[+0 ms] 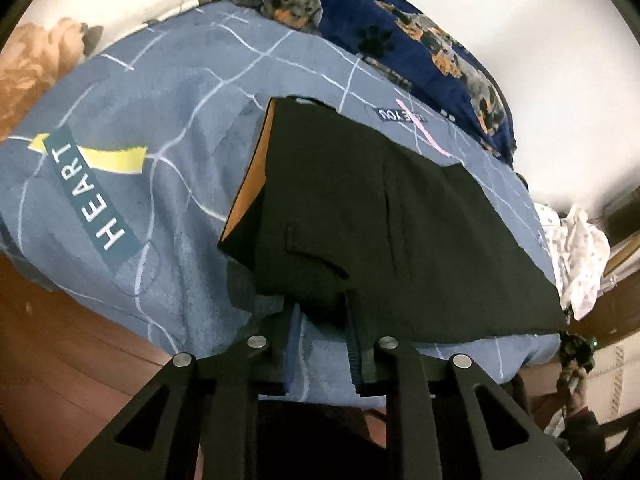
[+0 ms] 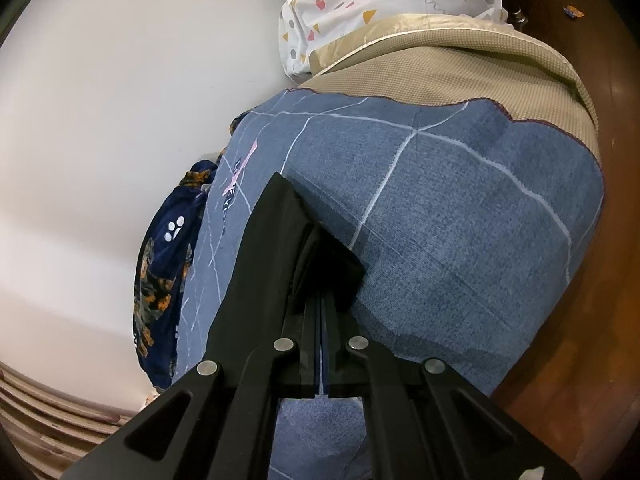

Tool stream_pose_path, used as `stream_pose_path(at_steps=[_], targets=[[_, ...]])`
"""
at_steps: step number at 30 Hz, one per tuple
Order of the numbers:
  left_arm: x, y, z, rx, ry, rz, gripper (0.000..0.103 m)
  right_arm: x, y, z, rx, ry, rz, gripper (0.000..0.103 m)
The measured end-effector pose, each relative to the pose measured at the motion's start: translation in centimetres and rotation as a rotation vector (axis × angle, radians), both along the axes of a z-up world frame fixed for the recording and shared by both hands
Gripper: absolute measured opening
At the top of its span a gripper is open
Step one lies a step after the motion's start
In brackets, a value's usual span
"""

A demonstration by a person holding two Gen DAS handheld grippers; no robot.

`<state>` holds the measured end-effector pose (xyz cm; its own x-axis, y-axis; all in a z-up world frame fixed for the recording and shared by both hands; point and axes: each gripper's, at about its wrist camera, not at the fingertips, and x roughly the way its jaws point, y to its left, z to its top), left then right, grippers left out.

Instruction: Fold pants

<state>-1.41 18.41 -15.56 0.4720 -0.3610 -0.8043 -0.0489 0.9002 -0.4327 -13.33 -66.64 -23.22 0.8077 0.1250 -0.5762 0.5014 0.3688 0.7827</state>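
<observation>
Both grippers at the near edge of the black pants point(image 1: 380, 220), spread flat on the blue bedsheet point(image 1: 160, 200).

The left gripper point(image 1: 324, 320) stands narrow with a bunched corner of cloth between its fingers; whether the pads truly pinch it I cannot tell. The right gripper point(image 2: 322, 300) is clamped tight on the other corner. Judgement: confirm both layers are caught, then lift both corners evenly and carry them toward the orange-lined far edge, keeping the hem taut. Sheet print reads "HEART" point(image 1: 90, 200); a second label point(image 1: 400, 115) reads partly, perhaps "YOU".
</observation>
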Motion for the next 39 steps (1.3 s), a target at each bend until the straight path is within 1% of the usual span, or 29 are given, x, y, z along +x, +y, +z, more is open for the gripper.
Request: stream_pose_path(at_steps=[4,7,10,11,12,15,16,19,22,24,25,28,29,30,32,33,36,37,38,39], targets=[[0.6,-0.3,0.7,0.027,-0.029,0.023,0.015,0.0,-0.1,0.0,0.01,-0.006,-0.005,0.002],[1.5,0.2,1.3,0.065,-0.049,0.053,0.014,-0.1,-0.1,-0.2,0.024,-0.013,-0.014,0.002],[2.0,1.3,0.2,0.055,-0.007,0.096,0.013,-0.5,-0.2,-0.4,0.04,-0.024,-0.02,0.002],[2.0,1.5,-0.6,0.035,0.014,0.088,0.013,-0.6,-0.2,-0.4,0.041,-0.027,-0.019,0.002],[1.9,1.4,-1.1,0.049,0.022,0.078,0.013,-0.7,-0.2,-0.5,0.042,-0.03,-0.017,0.002],[1.8,1.2,-1.2,0.059,-0.007,0.076,0.013,-0.9,-0.4,-0.8,0.055,-0.043,-0.019,0.001],[1.8,1.0,-1.2,0.074,-0.012,0.073,0.013,-0.9,-0.4,-0.8,0.061,-0.046,-0.023,0.001],[1.9,0.5,-1.3,0.095,-0.015,0.059,0.014,-1.2,-0.8,-1.3,0.125,-0.075,-0.04,0.004],[1.9,0.9,-1.6,0.077,-0.007,0.061,0.015,-1.9,-1.3,-2.2,0.223,-0.12,-0.049,0.008],[2.0,0.9,-1.6,0.076,-0.006,0.058,0.015,-2.3,-1.5,-2.7,0.274,-0.162,-0.053,0.016],[1.9,0.8,-1.6,0.081,-0.008,0.056,0.015,-2.4,-1.6,-2.8,0.287,-0.176,-0.055,0.017],[1.8,0.3,-1.5,0.111,-0.014,0.042,0.016,-2.3,-1.5,-2.6,0.291,-0.193,-0.048,0.025],[1.8,0.3,-1.4,0.114,-0.015,0.04,0.017,-2.2,-1.4,-2.4,0.283,-0.2,-0.043,0.032],[1.8,0.3,-1.5,0.111,-0.014,0.043,0.017,-2.0,-1.4,-2.1,0.285,-0.219,-0.041,0.043],[1.9,0.6,-1.6,0.094,-0.01,0.052,0.019,-2.1,-1.5,-1.9,0.3,-0.253,-0.052,0.054],[1.8,0.7,-1.6,0.089,-0.009,0.057,0.02,-2.2,-1.6,-1.9,0.31,-0.262,-0.063,0.056],[1.8,0.8,-1.6,0.082,-0.007,0.065,0.02,-2.8,-1.9,-2.4,0.356,-0.276,-0.103,0.057],[1.9,0.7,-1.6,0.089,-0.008,0.062,0.02,-3.0,-2.0,-2.4,0.358,-0.279,-0.115,0.057],[1.9,0.8,-1.7,0.093,-0.009,0.058,0.021,-3.4,-2.1,-2.2,0.345,-0.27,-0.126,0.061],[1.8,0.7,-1.7,0.096,-0.009,0.056,0.021,-3.7,-2.1,-2.0,0.325,-0.26,-0.137,0.063]])
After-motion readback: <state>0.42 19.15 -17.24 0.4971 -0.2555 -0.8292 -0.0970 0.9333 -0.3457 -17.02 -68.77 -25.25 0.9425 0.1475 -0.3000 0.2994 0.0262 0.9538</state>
